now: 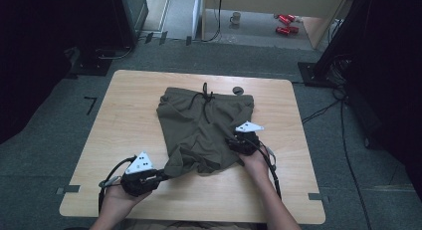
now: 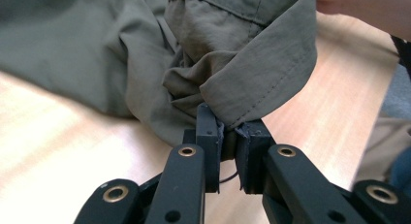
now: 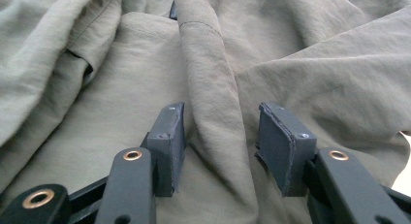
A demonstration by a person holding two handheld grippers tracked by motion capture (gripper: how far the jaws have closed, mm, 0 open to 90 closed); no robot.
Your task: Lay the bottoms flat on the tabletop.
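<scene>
The shorts (image 1: 204, 128) are maybe half tidied. One leg hem is pinched by the left gripper (image 2: 229, 136); a fold is straddled, ungrabbed, by the wide right gripper (image 3: 220, 141).

The shorts (image 1: 201, 128) lie in the middle of the counter (image 1: 124, 115), waistband toward the far edge, legs toward the near edge. A round hole (image 1: 238, 90) sits just behind the waistband. The left gripper (image 1: 161, 175) is at the near left leg hem; the right gripper (image 1: 234, 142) rests on the right leg.
</scene>
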